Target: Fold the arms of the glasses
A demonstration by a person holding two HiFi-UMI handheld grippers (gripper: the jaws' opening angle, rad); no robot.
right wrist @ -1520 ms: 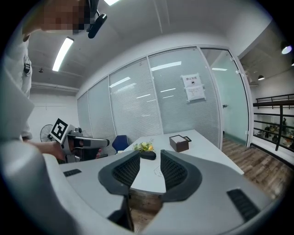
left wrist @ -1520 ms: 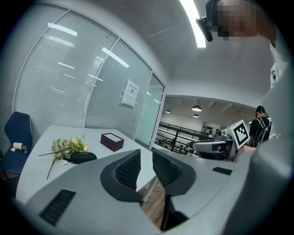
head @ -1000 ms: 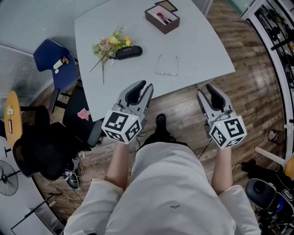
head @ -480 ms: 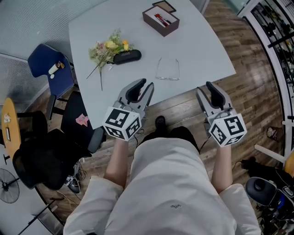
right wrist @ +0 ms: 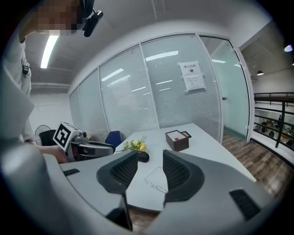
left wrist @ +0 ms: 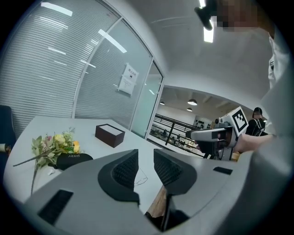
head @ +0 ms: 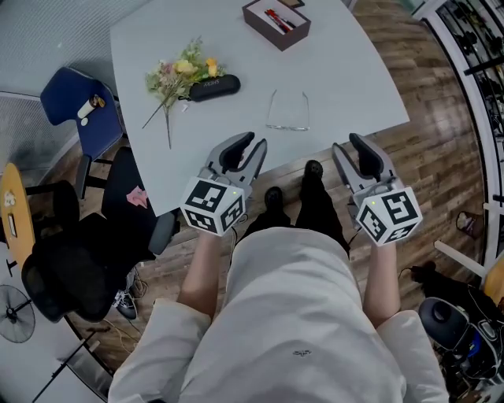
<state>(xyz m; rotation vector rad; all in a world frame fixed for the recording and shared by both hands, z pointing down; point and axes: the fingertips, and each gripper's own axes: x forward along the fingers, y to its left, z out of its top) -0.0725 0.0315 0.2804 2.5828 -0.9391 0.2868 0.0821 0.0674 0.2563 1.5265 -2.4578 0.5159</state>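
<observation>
My left gripper [head: 252,142] and right gripper [head: 347,144] hover empty with jaws narrowly apart. Glasses [head: 287,112] lie at 12 o'clock, arms unfolded, on table [head: 350,83].

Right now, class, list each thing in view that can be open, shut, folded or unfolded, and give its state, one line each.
glasses: arms unfolded, lying on the table, untouched
glasses case: closed, lying by the flowers
box: open, red contents showing
left gripper: open, nothing between its jaws
right gripper: open, nothing between its jaws
</observation>
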